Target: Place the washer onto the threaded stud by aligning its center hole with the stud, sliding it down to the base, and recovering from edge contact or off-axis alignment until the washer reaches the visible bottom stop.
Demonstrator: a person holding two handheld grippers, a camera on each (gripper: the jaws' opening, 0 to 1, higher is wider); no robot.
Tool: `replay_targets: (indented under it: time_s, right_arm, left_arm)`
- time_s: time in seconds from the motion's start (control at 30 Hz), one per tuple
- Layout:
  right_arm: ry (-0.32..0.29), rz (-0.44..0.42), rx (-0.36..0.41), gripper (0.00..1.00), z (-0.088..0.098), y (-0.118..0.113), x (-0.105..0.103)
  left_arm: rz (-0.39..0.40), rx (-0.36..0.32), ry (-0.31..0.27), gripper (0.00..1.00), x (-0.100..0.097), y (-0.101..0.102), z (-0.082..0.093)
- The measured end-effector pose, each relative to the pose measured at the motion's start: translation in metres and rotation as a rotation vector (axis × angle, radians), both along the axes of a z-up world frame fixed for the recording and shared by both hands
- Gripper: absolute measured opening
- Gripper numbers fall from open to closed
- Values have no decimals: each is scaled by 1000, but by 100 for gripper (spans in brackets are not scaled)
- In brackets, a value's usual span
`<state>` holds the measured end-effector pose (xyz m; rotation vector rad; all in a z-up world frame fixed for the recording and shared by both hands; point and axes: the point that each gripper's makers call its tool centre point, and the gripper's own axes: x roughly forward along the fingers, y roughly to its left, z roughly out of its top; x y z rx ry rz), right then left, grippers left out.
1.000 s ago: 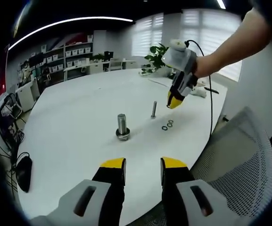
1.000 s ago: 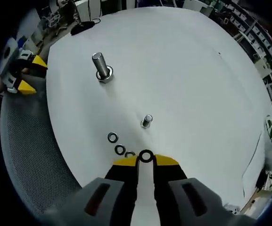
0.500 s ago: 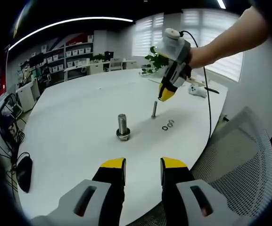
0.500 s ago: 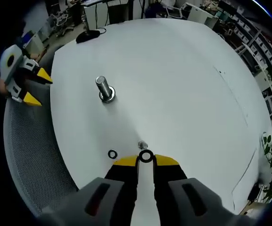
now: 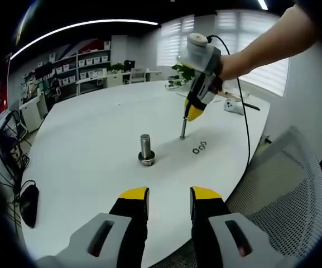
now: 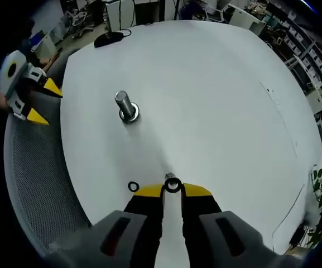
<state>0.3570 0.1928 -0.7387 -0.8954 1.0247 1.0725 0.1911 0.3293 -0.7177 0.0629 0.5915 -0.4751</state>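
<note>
Surface (image 5: 82,145): broad, white, round-edged, smooth and hard; small steel parts would likely skid on it if nudged. Mesh chair (image 5: 283,190): pale grey, at the near edge of the surface, not part of the job. Left gripper (image 5: 169,194): held back low over the near edge, jaws apart and empty, well away from the work. Right gripper (image 5: 195,114): poised just over the slender stud, jaws pressed together on the washer. Large bolt (image 5: 145,149): stands upright on its wide head, well apart from the stud, untouched. Threaded stud (image 5: 183,128): thin, upright, rigid steel; in the right gripper view its top (image 6: 170,177) sits immediately beyond the held ring. Spare washers (image 5: 199,148): two small rings lying flat on the surface near the stud's foot. Washer (image 6: 173,185): small dark flat ring, pinched at its rim by the yellow jaw tips so the centre hole stays free, hovering at or just above the stud's top; whether the hole has caught the thread cannot be told. Handling judgement: very light, stiff, slick metal, not fragile; an edge hold suits it, kept level, since a tilted ring would probably snag on the thread crests or slip out.
</note>
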Motion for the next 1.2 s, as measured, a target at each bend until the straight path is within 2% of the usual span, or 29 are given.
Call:
replay_targets:
  time_s: [0.47,1.2]
  right_arm:
    - [19,25,-29,13,-9,3,-1]
    - [62,22,-67,14,-43,4,-1]
  left_arm:
    - [5,7,5,27,0,1,-1]
    - [10,9,5,27,-1,2,-1]
